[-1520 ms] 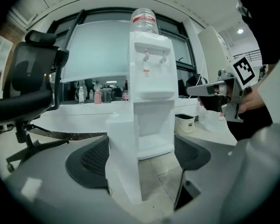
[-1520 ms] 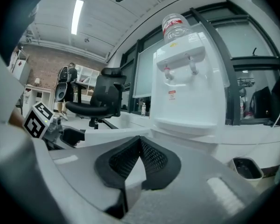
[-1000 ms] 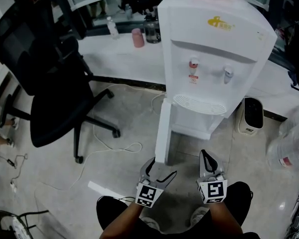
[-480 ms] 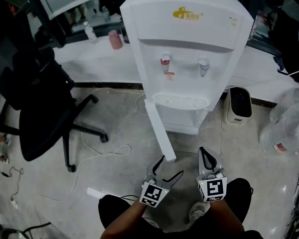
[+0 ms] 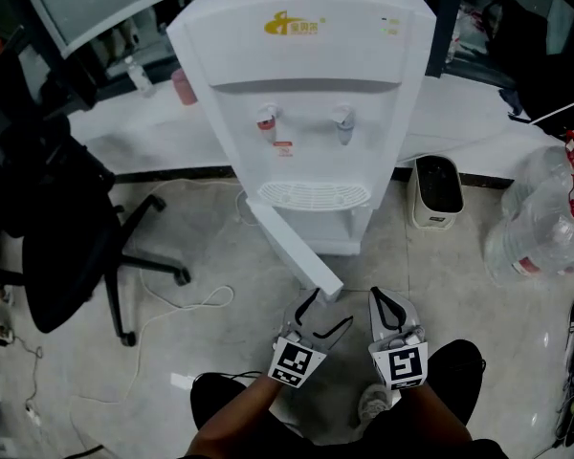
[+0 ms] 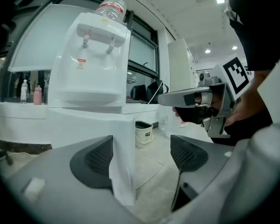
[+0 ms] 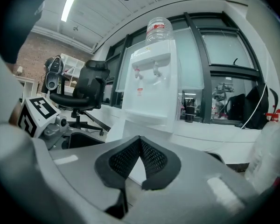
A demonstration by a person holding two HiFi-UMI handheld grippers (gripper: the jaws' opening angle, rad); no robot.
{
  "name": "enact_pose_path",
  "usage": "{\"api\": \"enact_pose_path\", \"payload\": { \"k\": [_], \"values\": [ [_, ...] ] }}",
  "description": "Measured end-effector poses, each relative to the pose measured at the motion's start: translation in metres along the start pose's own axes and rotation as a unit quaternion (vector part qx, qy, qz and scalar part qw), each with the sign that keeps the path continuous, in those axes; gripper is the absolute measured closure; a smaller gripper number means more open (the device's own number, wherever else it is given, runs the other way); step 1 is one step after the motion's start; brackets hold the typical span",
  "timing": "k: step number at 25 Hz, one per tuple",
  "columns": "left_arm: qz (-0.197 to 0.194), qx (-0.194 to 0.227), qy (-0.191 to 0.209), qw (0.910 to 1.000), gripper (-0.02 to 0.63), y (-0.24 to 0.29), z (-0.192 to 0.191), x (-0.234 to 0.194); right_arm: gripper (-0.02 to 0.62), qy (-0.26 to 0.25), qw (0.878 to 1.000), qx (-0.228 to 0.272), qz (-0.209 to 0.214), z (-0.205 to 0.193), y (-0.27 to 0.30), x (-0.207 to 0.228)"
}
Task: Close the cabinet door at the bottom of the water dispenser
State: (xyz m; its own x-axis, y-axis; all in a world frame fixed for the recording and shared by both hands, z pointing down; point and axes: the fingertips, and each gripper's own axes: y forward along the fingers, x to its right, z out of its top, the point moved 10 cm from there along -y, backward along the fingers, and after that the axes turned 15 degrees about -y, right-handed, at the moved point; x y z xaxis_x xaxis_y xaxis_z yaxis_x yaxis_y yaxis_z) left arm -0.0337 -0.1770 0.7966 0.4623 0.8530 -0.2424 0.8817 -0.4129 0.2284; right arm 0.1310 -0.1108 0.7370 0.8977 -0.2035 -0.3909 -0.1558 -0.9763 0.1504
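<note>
**Dispenser [image 5: 306, 94], lower cabinet.** The door [image 5: 292, 247] is hinged at the dispenser's left corner as seen in the head view. It is not shut. A second ago it stood about square to the dispenser's front. It now slants across that front, so it has swung part of the way round.

**Left gripper [image 5: 330, 307].** It is at the door's free edge, well out from the dispenser. Its jaws have just been closing a little but remain wide apart. The door's edge [image 6: 123, 162] stands between them, against the left pad [image 6: 95, 160] and clear of the right pad [image 6: 189, 150]. This is contact for pushing, not a grip.

**Right gripper [image 5: 381, 299].** It is just beside the left one, on the side away from the hinge. Its jaws are together on nothing and it is clear of the door.

**Finding.** Closing is under way, and most of the door's swing back to the dispenser appears still to be made.
</note>
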Motion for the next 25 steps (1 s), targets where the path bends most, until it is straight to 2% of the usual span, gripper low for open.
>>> {"api": "enact_pose_path", "payload": {
  "k": [3,8,18,25],
  "values": [
    [-0.009,-0.005,0.011,0.9999,0.201,0.014,0.003,0.002,0.592,0.005,1.0,-0.002,-0.005,-0.001,0.0,0.006],
    [-0.011,0.007,-0.001,0.9999,0.193,0.038,0.009,0.005,0.592,0.019,1.0,-0.015,-0.019,-0.007,-0.001,0.018],
    [-0.021,0.011,0.005,0.9997,0.195,0.091,0.022,0.001,0.592,0.04,0.998,-0.012,-0.037,-0.019,-0.004,0.038],
    [-0.017,0.009,0.014,0.9997,0.195,0.123,0.033,-0.006,0.592,0.036,0.999,-0.002,-0.034,-0.016,-0.002,0.047]
  ]
}}
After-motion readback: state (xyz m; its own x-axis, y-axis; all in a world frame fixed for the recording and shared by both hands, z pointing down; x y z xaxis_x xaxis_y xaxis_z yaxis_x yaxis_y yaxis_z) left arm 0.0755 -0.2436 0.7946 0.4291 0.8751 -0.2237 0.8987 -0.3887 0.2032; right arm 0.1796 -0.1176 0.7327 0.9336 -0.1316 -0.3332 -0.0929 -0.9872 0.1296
